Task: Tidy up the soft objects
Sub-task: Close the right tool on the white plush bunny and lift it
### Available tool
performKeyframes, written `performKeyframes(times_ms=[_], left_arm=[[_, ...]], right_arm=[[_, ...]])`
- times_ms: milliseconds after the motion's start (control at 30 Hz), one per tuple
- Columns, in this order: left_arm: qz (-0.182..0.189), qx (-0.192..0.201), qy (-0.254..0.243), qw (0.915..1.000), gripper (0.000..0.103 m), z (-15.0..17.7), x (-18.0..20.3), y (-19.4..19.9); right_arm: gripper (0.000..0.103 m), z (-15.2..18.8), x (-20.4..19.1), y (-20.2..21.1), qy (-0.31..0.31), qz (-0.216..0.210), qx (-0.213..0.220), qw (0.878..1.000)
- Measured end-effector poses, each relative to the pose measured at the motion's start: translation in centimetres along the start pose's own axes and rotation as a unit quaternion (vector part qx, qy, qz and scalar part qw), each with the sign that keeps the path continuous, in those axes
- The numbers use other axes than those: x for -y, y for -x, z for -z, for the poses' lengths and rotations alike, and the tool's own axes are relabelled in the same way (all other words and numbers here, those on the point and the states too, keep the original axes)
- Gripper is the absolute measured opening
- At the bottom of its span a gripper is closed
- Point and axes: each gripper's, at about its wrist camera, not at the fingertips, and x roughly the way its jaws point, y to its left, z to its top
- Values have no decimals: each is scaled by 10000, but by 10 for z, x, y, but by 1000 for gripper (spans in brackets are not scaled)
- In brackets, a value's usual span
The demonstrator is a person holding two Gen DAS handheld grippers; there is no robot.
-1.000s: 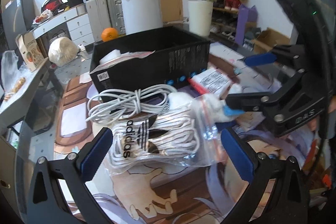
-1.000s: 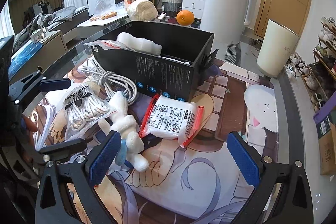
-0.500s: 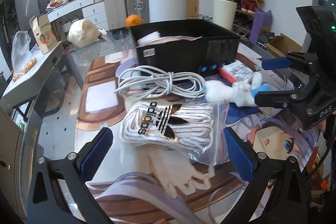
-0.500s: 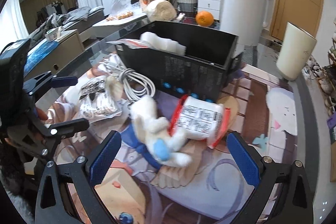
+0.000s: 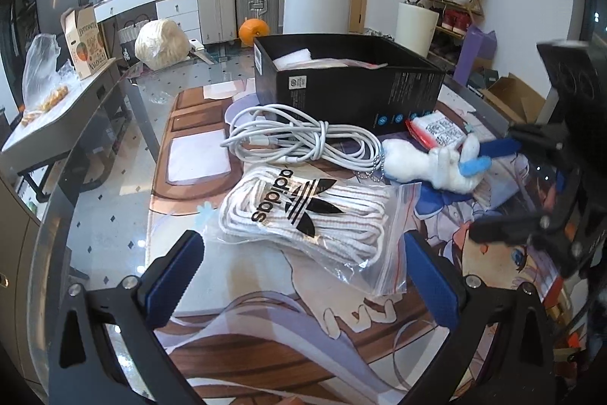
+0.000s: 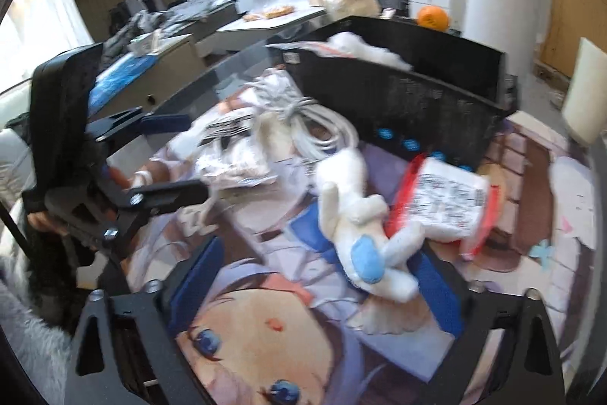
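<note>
Between my right gripper's point(image 6: 315, 285) closing fingers, untouched, lies the plush point(image 6: 360, 222) mid-bench, beside the box point(image 6: 398, 97) for an easy lift in. My left gripper point(image 5: 303, 276) gapes over the laces point(image 5: 307, 215).

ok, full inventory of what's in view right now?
box: 1, black, open, back of mat; white stuff inside
cable: 1, white, coiled, in front of box
lace bag: 1, clear zip bag, white laces, between left tongs' fingers
plush: 1, white with blue, between right tongs' fingers
packet: 1, white and red, beside plush by box
orange: 1, behind box
mat: 1, anime print, under everything
left tongs: open
right tongs: closing, pads not yet on plush
</note>
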Motion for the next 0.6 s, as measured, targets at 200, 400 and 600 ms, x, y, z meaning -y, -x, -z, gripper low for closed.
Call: performKeyframes(times_ms=[200,400,600], left_arm=[[178,171,244,9994,103,-1,-10,8],[224,216,296,9991,103,-2,-13,8],[185,190,452,9986,103,-4,-17,4]], right_arm=[[79,-3,-8,-12,108,108,-78,9999],[66,-13,-9,-27,175,392,-151,9990],[62,-19,-7,-31,184,626,-196,9977]])
